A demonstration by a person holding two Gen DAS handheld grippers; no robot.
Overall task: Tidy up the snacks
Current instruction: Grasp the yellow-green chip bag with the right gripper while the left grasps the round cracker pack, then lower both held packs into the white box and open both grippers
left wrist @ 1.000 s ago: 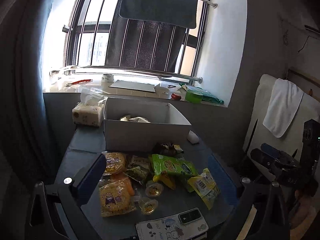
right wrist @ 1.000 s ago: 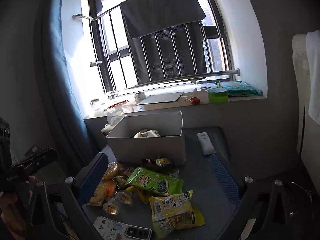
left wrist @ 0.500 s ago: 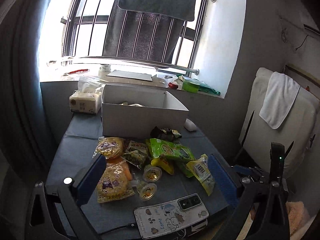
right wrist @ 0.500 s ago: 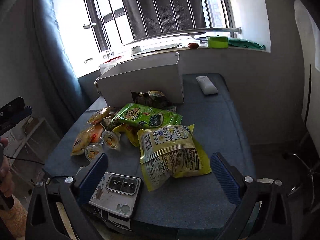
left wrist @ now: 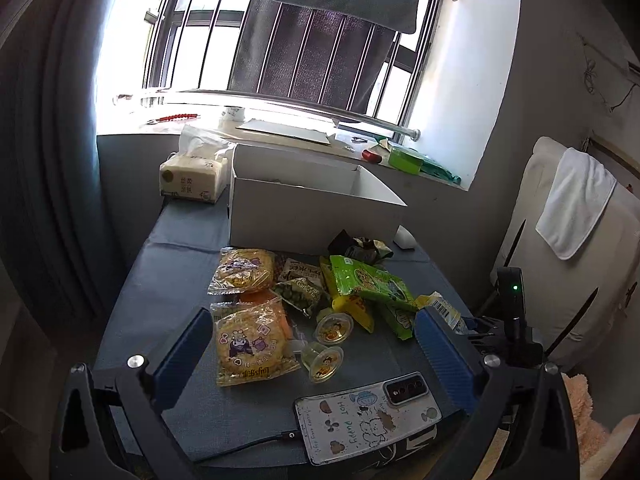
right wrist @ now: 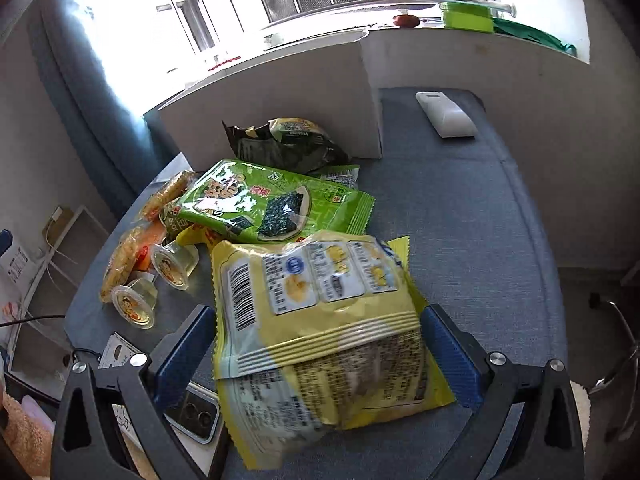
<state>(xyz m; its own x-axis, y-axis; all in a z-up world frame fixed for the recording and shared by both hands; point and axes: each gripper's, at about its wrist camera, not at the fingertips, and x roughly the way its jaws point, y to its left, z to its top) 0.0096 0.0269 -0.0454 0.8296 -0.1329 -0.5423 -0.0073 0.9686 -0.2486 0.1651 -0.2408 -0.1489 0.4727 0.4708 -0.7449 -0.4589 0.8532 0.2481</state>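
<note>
Snack packs lie on a blue table [left wrist: 176,264] in front of an open white box [left wrist: 312,208]. My right gripper [right wrist: 316,316] is open, its blue fingers on either side of a yellow chip bag [right wrist: 312,280] without pressing it. Beyond the bag lie a green seaweed bag [right wrist: 260,204] and a dark packet [right wrist: 288,144]. My left gripper [left wrist: 312,316] is open above a cracker pack [left wrist: 250,344] and two jelly cups [left wrist: 334,326], holding nothing. The green seaweed bag [left wrist: 368,280] lies right of centre.
A phone [left wrist: 368,416] with a cable lies at the table's near edge. A tissue pack [left wrist: 192,180] stands left of the box. A white remote [right wrist: 446,116] lies right of the box [right wrist: 280,108]. A cushioned chair with a white towel [left wrist: 576,204] stands at right.
Both grippers have dropped lower and closer to the table. The right one has moved in until the yellow chip bag lies between its open fingers.
</note>
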